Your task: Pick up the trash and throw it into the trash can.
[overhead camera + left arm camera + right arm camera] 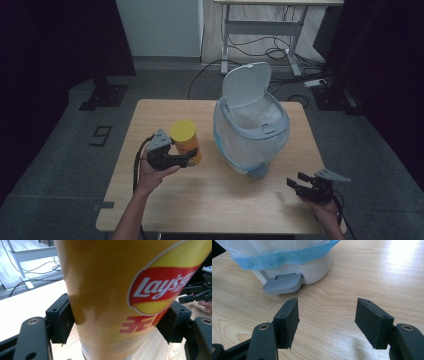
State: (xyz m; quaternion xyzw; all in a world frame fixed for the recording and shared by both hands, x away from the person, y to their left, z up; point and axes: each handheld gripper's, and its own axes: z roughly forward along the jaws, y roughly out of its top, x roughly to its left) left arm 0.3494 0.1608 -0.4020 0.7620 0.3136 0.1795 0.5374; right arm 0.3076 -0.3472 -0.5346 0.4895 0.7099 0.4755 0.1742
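A yellow Lay's chip can (pixel 186 140) with a yellow lid stands upright on the wooden table (pixel 210 200), left of a white pedal bin (pixel 251 125). My left gripper (pixel 189 160) is shut on the can (pixel 120 290) low on its body, both pads pressed against its sides. The bin's lid is open and a clear bag with a blue edge lines it. My right gripper (pixel 295 181) hovers open near the table's front right corner. In the right gripper view my right gripper (pixel 327 322) faces the bin's grey foot pedal (pixel 283 283), with nothing between its jaws.
The bin (pixel 287 255) takes up the table's back right. A white desk frame (pixel 265 25) with cables on the floor stands behind the table. A black stand base (pixel 102 95) sits on the floor at the back left. Bare tabletop lies between the grippers.
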